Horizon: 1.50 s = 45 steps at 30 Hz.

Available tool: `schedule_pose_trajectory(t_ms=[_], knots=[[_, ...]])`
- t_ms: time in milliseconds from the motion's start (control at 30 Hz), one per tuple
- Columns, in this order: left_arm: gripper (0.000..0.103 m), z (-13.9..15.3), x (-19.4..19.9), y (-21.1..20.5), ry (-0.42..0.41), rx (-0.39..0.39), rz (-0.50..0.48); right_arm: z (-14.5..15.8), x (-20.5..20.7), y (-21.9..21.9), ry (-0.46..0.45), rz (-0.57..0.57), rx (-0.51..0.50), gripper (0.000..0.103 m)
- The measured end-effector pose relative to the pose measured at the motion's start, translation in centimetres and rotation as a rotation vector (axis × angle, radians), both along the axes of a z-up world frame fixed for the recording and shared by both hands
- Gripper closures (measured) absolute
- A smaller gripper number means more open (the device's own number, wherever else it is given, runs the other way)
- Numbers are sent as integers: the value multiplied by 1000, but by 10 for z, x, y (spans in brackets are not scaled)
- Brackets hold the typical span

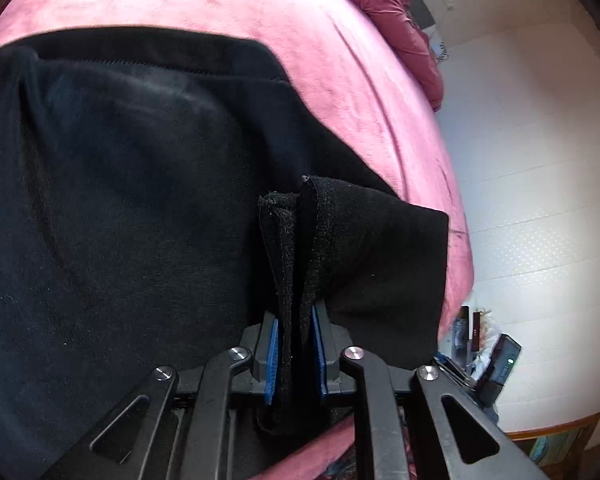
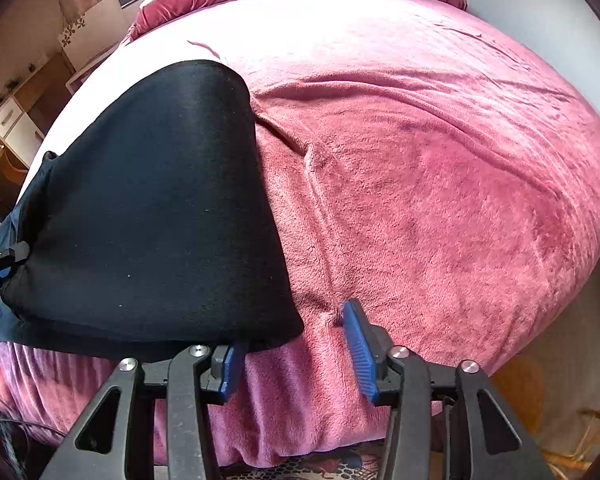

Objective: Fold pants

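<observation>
Left wrist: left gripper w/ black pants hem, no legible writing.

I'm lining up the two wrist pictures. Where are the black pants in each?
Left wrist: the black pants fill the left and centre, a bunched edge clamped in the left gripper.
Right wrist: the pants fill the left half, beside the open right gripper.
Shared landmark: the pink blanket under the pants.

no readable text, no labels, no brands, no numbers
</observation>
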<state>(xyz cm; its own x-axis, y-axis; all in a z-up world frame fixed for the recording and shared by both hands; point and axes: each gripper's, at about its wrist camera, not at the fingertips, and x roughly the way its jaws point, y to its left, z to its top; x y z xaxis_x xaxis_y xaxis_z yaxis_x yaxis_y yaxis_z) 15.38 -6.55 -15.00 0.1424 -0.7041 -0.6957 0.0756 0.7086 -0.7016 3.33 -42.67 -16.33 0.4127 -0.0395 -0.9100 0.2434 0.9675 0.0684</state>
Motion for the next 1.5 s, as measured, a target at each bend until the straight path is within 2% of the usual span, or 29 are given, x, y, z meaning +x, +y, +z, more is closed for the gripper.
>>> schedule_pose_trajectory(t_ms=[67, 167, 233, 333, 433, 500, 567, 633, 700, 833, 933, 967, 1067, 1133, 1200, 1267, 1333, 1500], knots=[[77, 7, 1, 5, -17, -2, 20, 0, 0, -3, -4, -6, 8, 54], [68, 11, 6, 20, 12, -91, 76, 2, -2, -8, -3, -17, 9, 47], [66, 13, 13, 26, 28, -126, 112, 6, -3, -12, 9, -13, 9, 42], [61, 14, 26, 22, 37, -97, 120, 17, -10, -14, 20, 12, -10, 40], [61, 9, 38, 6, 74, -104, 98, 31, -24, -14, 13, 46, -69, 40], [61, 7, 41, -4, 75, -82, 88, 42, -34, -14, 2, 64, -119, 40], [67, 3, 44, -13, 62, -41, 74, 56, -42, -11, -22, 72, -155, 40], [87, 4, 44, -21, 40, -13, 49, 70, -41, -8, -59, 75, -158, 40], [89, 10, 41, -23, -3, 2, 42, 84, -39, 1, -94, 89, -136, 40], [91, 38, 41, -24, -153, 48, 35, 96, -6, 25, -163, 161, -91, 40], [91, 52, 36, -31, -240, 106, 8, 97, 21, 42, -192, 199, -45, 40], [91, 52, 35, -33, -247, 127, -8, 96, 34, 48, -202, 208, -42, 40], [91, 40, 29, -38, -222, 188, -32, 82, 63, 55, -189, 216, -7, 40], [90, 23, 26, -32, -202, 223, -28, 66, 79, 58, -132, 200, -6, 40], [90, 10, 25, -32, -181, 227, -10, 51, 86, 65, -70, 214, -31, 40], [89, 2, 24, -30, -184, 225, 11, 39, 85, 72, -63, 242, -91, 39], [87, 6, 20, -31, -193, 240, 30, 38, 82, 76, -80, 247, -129, 39], [84, 25, 1, -22, -243, 285, 64, 38, 75, 76, -101, 237, -136, 38]])
